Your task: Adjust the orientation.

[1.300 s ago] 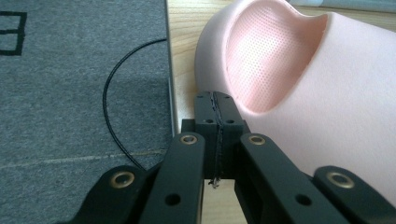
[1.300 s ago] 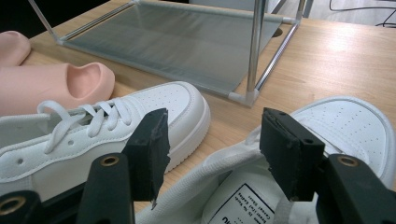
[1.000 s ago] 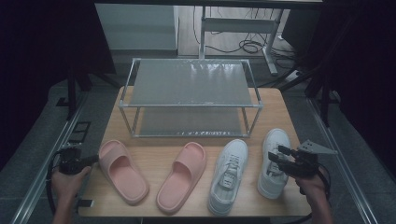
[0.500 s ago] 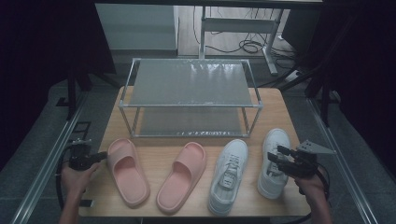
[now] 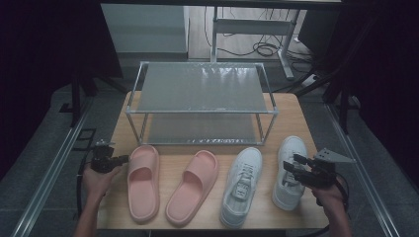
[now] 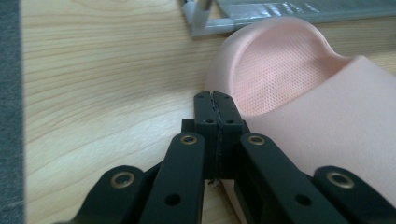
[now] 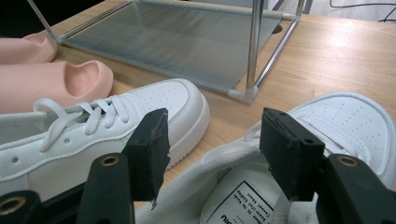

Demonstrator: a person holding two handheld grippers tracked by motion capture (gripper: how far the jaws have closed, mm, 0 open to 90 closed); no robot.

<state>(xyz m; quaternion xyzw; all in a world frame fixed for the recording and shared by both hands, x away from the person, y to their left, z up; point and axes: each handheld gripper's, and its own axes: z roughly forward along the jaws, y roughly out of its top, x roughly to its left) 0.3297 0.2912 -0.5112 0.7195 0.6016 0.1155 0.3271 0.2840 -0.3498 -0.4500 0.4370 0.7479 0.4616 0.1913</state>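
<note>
Left gripper (image 5: 118,159) level, jaws closed empty, tips at pink slide (image 5: 143,180) edge; right gripper (image 5: 292,167) level, jaws wide, over sneaker (image 5: 289,170).

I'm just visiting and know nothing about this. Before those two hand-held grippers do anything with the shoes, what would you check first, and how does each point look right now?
1. Left gripper jaws open for a grab: not ok, they are shut, with nothing between them.
2. Left gripper close to the left pink slipper: ok, its tip is at the slipper's side edge.
3. Right gripper jaws open: ok, wide apart.
4. Right gripper lined up on the right white sneaker: ok, the jaws stand above its opening; contact cannot tell.
5. Shoe rack shelves free: ok, both look bare.
6. Firm grip on any shoe: not ok.
</note>
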